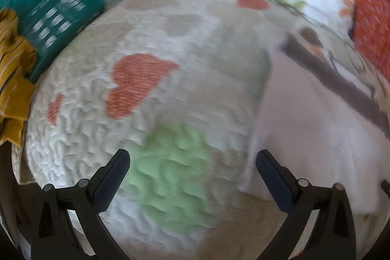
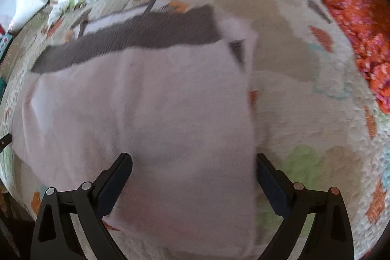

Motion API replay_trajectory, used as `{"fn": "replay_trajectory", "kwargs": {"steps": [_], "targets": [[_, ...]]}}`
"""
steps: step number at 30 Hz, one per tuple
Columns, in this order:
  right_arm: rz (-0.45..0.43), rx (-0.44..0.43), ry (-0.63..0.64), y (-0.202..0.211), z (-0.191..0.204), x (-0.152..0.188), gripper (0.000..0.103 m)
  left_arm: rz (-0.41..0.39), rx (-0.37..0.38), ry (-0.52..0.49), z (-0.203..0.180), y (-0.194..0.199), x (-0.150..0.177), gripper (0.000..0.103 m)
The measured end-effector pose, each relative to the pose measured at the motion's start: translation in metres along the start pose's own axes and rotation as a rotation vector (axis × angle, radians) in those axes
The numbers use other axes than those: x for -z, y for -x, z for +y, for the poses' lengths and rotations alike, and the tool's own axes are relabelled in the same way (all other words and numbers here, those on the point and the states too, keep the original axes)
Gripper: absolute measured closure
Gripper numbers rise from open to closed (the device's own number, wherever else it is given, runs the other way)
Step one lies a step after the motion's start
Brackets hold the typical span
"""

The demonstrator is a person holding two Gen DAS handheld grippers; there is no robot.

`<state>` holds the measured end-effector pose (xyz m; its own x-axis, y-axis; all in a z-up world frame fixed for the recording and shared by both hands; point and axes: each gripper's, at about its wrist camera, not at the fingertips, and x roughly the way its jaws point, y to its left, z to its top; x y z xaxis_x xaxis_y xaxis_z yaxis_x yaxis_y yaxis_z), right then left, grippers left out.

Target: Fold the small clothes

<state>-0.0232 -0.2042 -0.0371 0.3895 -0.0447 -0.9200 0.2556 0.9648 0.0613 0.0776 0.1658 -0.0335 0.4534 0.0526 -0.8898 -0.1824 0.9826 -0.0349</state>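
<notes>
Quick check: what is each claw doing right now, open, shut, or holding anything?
Left claw: open, empty, over the quilt.
Right claw: open, holding nothing, above the pale pink garment.

Both fisheye views are evenly and softly lit, without glare or hard shadows. Motion blur smears the quilt [image 1: 151, 79] and the pale garment [image 2: 151, 113] (the gripper fingers stay sharp). Straight lines bow outward, and a dark vignette rings each frame.
</notes>
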Motion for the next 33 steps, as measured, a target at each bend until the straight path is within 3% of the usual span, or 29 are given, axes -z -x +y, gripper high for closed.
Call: {"fn": "replay_trajectory", "kwargs": {"steps": [3, 6, 10, 11, 13, 14, 16, 17, 19, 23, 24, 26, 27, 33], "targets": [[-0.073, -0.002, -0.017, 0.019, -0.008, 0.001, 0.003, 0.012, 0.042, 0.036, 0.012, 0.001, -0.001, 0.000], [-0.141, -0.012, 0.001, 0.035, -0.006, 0.002, 0.003, 0.022, 0.088, 0.010, 0.007, 0.003, 0.005, 0.000], [-0.180, -0.022, 0.078, 0.045, 0.015, 0.008, 0.003, 0.101, 0.195, -0.025, -0.012, -0.007, 0.009, 0.000], [-0.190, -0.028, 0.102, 0.048, 0.022, 0.010, 0.003, 0.098, 0.177, -0.042, -0.016, -0.006, 0.010, 0.002], [-0.201, -0.034, 0.133, 0.047, 0.036, 0.008, 0.003, 0.083, 0.099, -0.103, -0.025, -0.004, 0.008, 0.036], [-0.208, -0.032, 0.151, 0.048, 0.043, 0.010, 0.003, 0.069, 0.091, -0.119, -0.027, -0.001, 0.006, 0.046], [-0.210, -0.026, 0.174, 0.047, 0.052, 0.014, 0.005, 0.055, 0.078, -0.136, -0.027, 0.005, 0.002, 0.091], [-0.205, -0.029, 0.193, 0.045, 0.059, 0.016, 0.006, 0.029, 0.002, -0.153, -0.026, 0.007, 0.000, 0.103], [-0.200, -0.030, 0.223, 0.042, 0.068, 0.022, 0.009, -0.009, -0.071, -0.151, -0.018, 0.008, -0.006, 0.102], [-0.198, -0.027, 0.309, 0.035, 0.095, 0.036, 0.011, 0.015, 0.055, -0.020, 0.010, 0.011, -0.017, 0.101], [-0.201, -0.031, 0.340, 0.035, 0.106, 0.040, 0.011, 0.004, 0.072, 0.002, 0.015, 0.015, -0.019, 0.097], [-0.207, -0.049, 0.415, 0.035, 0.135, 0.050, 0.012, -0.014, 0.107, 0.043, 0.023, 0.023, -0.023, 0.077], [-0.215, -0.061, 0.456, 0.036, 0.151, 0.055, 0.012, -0.025, 0.129, 0.069, 0.030, 0.028, -0.025, 0.062], [-0.255, -0.122, 0.647, 0.026, 0.260, 0.077, 0.017, -0.075, 0.160, 0.169, 0.062, 0.043, -0.033, 0.052]]}}
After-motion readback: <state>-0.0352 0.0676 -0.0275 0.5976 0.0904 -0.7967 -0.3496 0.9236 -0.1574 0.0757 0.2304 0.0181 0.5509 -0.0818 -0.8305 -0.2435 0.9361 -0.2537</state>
